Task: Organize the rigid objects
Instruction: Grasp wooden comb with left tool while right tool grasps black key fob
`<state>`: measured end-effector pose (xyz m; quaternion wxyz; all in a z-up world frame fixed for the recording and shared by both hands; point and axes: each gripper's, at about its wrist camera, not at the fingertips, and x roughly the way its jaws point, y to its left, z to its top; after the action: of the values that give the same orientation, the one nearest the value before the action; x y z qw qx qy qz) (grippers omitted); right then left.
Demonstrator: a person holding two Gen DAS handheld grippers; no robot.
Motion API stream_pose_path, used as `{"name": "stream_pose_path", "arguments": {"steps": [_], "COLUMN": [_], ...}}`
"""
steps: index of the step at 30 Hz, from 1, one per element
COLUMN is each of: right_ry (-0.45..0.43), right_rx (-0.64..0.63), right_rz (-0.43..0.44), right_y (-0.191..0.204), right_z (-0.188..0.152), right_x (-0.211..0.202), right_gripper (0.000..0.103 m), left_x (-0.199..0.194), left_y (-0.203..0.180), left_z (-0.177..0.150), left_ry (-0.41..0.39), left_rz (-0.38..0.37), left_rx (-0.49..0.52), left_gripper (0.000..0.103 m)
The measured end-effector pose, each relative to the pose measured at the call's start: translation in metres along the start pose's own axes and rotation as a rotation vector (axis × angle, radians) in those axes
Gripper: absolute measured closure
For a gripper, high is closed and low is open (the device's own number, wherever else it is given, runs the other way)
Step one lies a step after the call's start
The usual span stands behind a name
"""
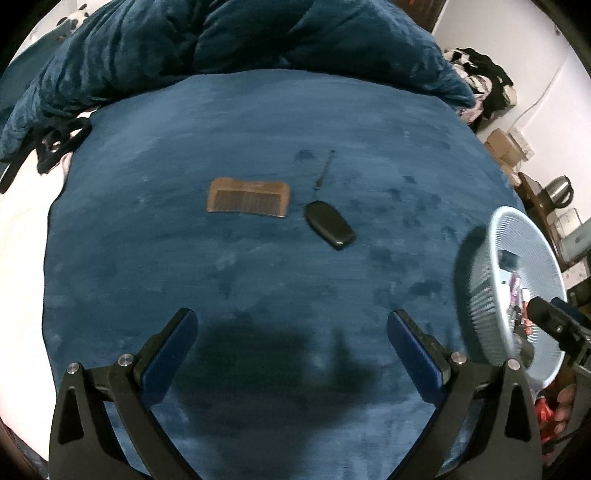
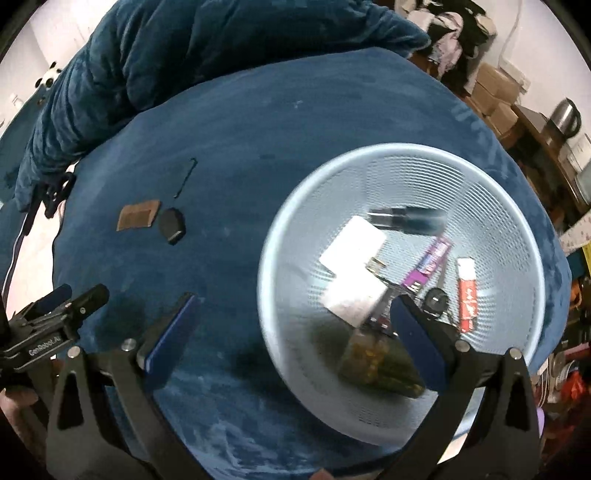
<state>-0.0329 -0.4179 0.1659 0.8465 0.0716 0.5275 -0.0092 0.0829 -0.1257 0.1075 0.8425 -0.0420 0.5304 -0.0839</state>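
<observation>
Basket: pale blue mesh basket (image 2: 402,158) sits on the blue blanket (image 1: 258,122), and it is the landmark for everything here
Inside the basket: two white flat pieces (image 2: 352,245), a purple packet (image 2: 430,264), a red and white tube (image 2: 466,293), a small black round item (image 2: 436,301), a clear packet of yellowish bits (image 2: 373,360) at the near side, and a dark, motion-blurred object (image 2: 406,218) toward the far side
Comb: brown wooden comb (image 1: 248,197) lies flat on the blanket, well apart from the basket on its left, teeth toward the camera
Key fob: black key fob (image 1: 329,224) lies just beside the comb, on the side nearer the basket, not touching it
Thin tool: slim dark pin-like tool (image 1: 324,169) lies beyond the fob, farther from the camera, well left of the basket
Left gripper: left gripper (image 1: 291,350) hovers over bare blanket left of the basket, fingers spread wide, nothing between them
Right gripper: right gripper (image 2: 295,332) hangs over the basket's near-left rim, fingers wide apart and empty, its right finger (image 2: 417,332) above the contents
Bedding: rumpled blue duvet (image 1: 221,33) heaped beyond the basket, at the far edge of the blanket
Room edge: cardboard boxes (image 2: 495,96) and a metal kettle (image 2: 565,116) stand past the basket's far right side
</observation>
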Motion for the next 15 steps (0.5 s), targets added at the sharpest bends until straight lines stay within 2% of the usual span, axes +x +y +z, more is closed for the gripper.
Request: {"name": "stream_pose_path", "arguments": {"steps": [8, 15], "right_ry": [-0.002, 0.041], "right_rx": [-0.113, -0.189], "right_rz": [0.04, 0.084], "right_y": [0.048, 0.087], "right_z": [0.014, 0.024], "right_x": [0.013, 0.044], "right_gripper": [0.0, 0.0], "left_x": [0.01, 0.027], "left_y": [0.042, 0.077], "left_z": [0.004, 0.006], "left_ry": [0.008, 0.037], "left_rz": [0.016, 0.038], "left_rx": [-0.083, -0.141], "left_gripper": [0.0, 0.0]}}
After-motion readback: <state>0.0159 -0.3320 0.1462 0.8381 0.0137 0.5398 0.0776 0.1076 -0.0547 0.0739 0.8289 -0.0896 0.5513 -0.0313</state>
